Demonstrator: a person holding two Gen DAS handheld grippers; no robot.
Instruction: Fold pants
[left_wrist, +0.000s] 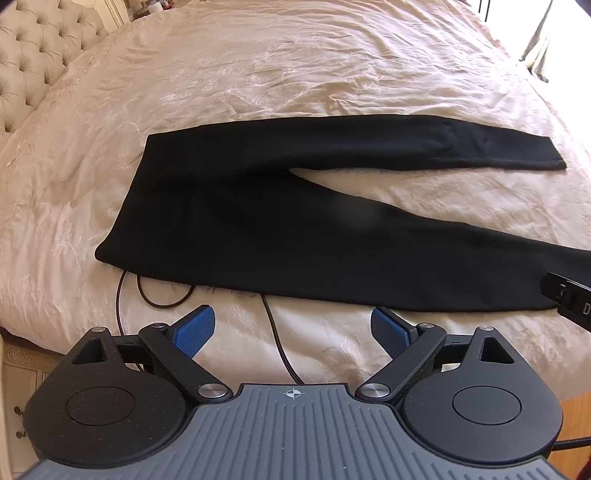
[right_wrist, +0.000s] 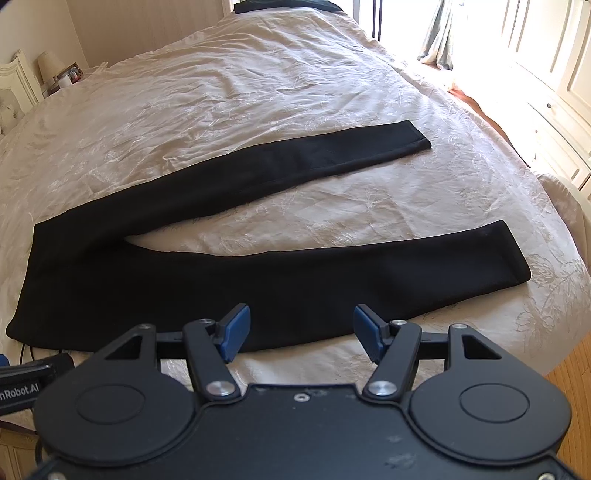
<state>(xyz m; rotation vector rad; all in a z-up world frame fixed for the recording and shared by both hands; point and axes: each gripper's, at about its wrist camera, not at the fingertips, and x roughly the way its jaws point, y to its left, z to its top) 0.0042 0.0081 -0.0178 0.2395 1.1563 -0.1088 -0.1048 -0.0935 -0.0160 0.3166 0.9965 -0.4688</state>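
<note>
Black pants (left_wrist: 258, 221) lie flat on the bed, waistband to the left, both legs spread apart in a V toward the right. They also show in the right wrist view (right_wrist: 221, 280). My left gripper (left_wrist: 293, 325) is open and empty, just short of the near edge of the pants below the hip area. My right gripper (right_wrist: 301, 328) is open and empty, its blue pads (right_wrist: 234, 330) over the near edge of the near leg. The right gripper's body shows at the left wrist view's right edge (left_wrist: 569, 295).
The cream bedspread (left_wrist: 295, 66) covers a wide bed. A dark cable (left_wrist: 280, 343) runs across the bedspread under the pants' near edge. A tufted headboard (left_wrist: 26, 51) is at the left. White cabinets (right_wrist: 554, 92) and wooden floor (right_wrist: 576, 384) lie to the right.
</note>
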